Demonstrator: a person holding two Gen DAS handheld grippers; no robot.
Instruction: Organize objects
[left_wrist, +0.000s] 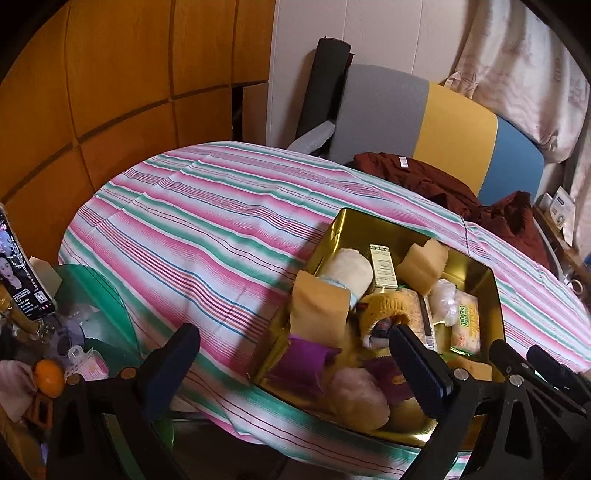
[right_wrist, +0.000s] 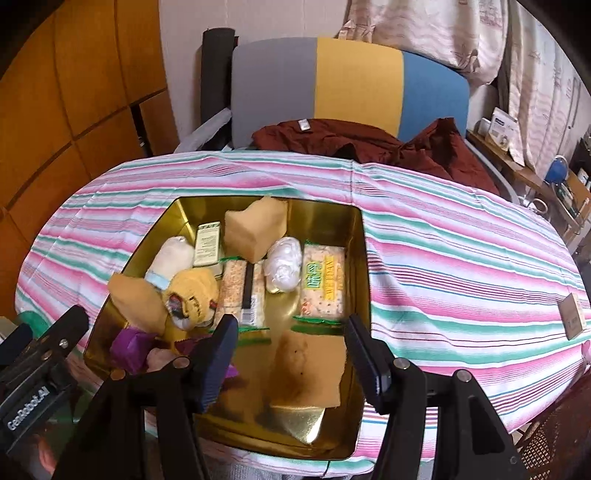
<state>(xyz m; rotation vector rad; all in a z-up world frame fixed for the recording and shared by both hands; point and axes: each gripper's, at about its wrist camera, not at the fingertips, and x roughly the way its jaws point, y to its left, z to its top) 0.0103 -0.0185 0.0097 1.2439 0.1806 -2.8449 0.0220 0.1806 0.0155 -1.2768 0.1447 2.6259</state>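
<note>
A gold tin (right_wrist: 364, 258) sits on the striped tablecloth, filled with several things: tan sponge blocks, a cream rolled towel (right_wrist: 171, 258), a yellow knitted piece (right_wrist: 195, 288), snack packets (right_wrist: 323, 284), a white bag ball (right_wrist: 282, 266) and a purple pouch (right_wrist: 129, 347). My right gripper (right_wrist: 291, 321) hangs open over the tin's near end. A tan block (right_wrist: 306, 373) lies below, between its fingers, and the pads stand clear of it. My left gripper (left_wrist: 293, 332) is wide open and holds nothing. One finger is over the cloth and the other over the gold tin (left_wrist: 332, 229).
A small wooden block (right_wrist: 572, 321) lies on the cloth at the right. Behind the table stands a grey, yellow and blue chair (right_wrist: 351, 77) with a maroon garment (right_wrist: 332, 138). Left of the table are a phone (left_wrist: 18, 266), an orange (left_wrist: 50, 376) and a green dish (left_wrist: 96, 288).
</note>
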